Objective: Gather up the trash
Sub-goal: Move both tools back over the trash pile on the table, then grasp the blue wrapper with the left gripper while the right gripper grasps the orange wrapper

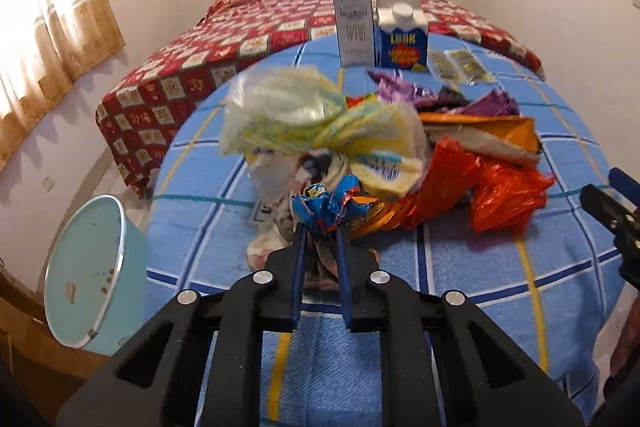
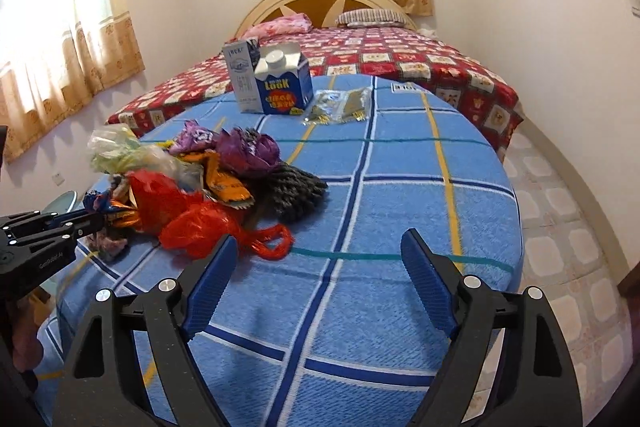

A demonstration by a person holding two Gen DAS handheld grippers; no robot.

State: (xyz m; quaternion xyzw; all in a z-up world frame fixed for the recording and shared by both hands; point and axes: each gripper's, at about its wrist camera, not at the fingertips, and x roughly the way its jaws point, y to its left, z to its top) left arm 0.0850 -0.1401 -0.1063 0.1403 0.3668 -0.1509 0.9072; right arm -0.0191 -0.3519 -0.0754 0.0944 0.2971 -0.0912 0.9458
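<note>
The left gripper is pinching a crumpled blue wrapper between its narrowed fingers, at the near edge of a trash pile that is lying just ahead of it on the blue checked cloth, with a pale green bin sitting low to its left. The right gripper is hovering with its fingers spread wide and nothing between them, the pile lying ahead to its left and two cartons standing farther ahead.
</note>
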